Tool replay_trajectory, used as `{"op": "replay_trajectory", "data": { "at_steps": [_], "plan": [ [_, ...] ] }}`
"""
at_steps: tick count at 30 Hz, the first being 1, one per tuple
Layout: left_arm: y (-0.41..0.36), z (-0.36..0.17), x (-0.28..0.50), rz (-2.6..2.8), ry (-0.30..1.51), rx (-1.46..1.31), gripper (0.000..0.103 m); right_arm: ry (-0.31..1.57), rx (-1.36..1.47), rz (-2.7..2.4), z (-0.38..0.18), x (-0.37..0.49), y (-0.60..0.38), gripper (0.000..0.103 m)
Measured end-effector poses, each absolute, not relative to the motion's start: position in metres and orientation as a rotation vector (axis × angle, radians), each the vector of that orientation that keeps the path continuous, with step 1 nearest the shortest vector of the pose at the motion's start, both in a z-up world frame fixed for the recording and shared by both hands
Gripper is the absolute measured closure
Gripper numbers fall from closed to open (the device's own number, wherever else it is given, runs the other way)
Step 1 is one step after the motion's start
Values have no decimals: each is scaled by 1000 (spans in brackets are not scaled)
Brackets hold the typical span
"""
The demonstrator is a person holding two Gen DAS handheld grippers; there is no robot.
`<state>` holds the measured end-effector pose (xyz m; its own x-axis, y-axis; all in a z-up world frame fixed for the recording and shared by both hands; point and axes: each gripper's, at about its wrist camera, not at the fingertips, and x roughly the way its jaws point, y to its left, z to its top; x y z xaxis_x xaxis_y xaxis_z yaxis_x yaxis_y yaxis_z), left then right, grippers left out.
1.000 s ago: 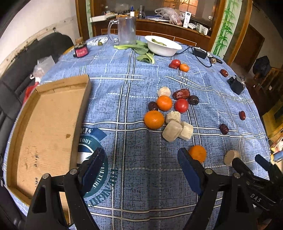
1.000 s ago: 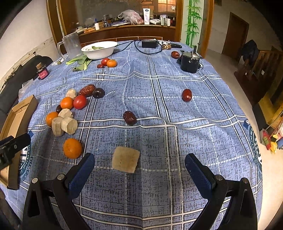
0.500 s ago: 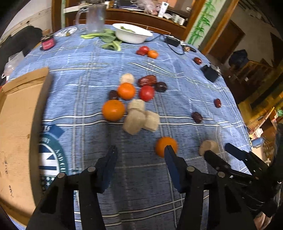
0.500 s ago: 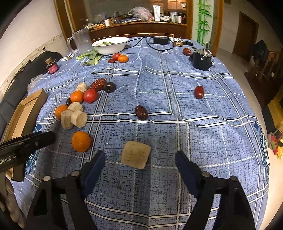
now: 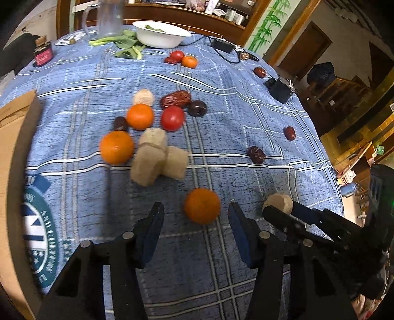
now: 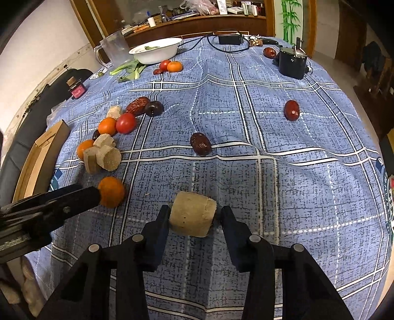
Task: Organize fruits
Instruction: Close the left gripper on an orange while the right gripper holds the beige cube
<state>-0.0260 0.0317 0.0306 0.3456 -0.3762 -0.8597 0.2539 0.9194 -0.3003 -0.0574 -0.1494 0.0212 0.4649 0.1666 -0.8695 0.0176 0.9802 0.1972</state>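
Right tongs (image 6: 193,216): closed down on a tan cork-like cylinder (image 6: 192,216) lying on its side on the table (image 6: 295,187); both pads appear to touch its ends, though contact on the right side is partly hidden.

Left tongs (image 5: 195,221): released, jaws spread either side of a lone orange (image 5: 202,206) at their 12 o'clock; neither pad touches it. In the right wrist view the same tongs come in from 9 o'clock with one tip against that fruit's near edge.

Beyond the lone orange, at 11 o'clock in the left wrist view, a tight cluster: three tan cylinders (image 5: 157,157) touching one another, a second orange (image 5: 116,147) just beside them, then a third orange (image 5: 139,116), a red tomato (image 5: 172,118), a wrinkled red date (image 5: 175,99), a dark plum (image 5: 197,108) and a pale round piece (image 5: 143,97).

At 1 o'clock, well apart from the cluster, a dark date (image 5: 256,154) and a smaller red one (image 5: 289,133).

At 9 o'clock, a shallow cardboard tray (image 5: 9,152) at the table edge.

Far side: a white bowl (image 5: 161,37) with greens (image 5: 123,45) beside it, a clear pitcher (image 5: 107,17), a small jar (image 5: 43,51), a black device (image 6: 292,60).
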Motion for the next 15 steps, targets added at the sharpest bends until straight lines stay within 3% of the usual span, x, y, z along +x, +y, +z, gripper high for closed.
{"op": "replay_trajectory", "data": {
  "at_steps": [4,5,6,8,15],
  "plan": [
    [16,22,-23,-427,1158,-79,63,1090,182,97,21,-60,-150,58],
    [14,21,-24,-419,1148,-52,72,1091,178,99,20,-60,-150,58],
    [14,21,-25,-416,1144,-43,74,1091,175,102,21,-61,-150,59],
    [19,21,-24,-435,1159,-85,74,1088,171,111,22,-61,-149,67],
    [42,34,-30,-411,1137,-105,74,1081,146,132,29,-57,-133,71]
  ]
}}
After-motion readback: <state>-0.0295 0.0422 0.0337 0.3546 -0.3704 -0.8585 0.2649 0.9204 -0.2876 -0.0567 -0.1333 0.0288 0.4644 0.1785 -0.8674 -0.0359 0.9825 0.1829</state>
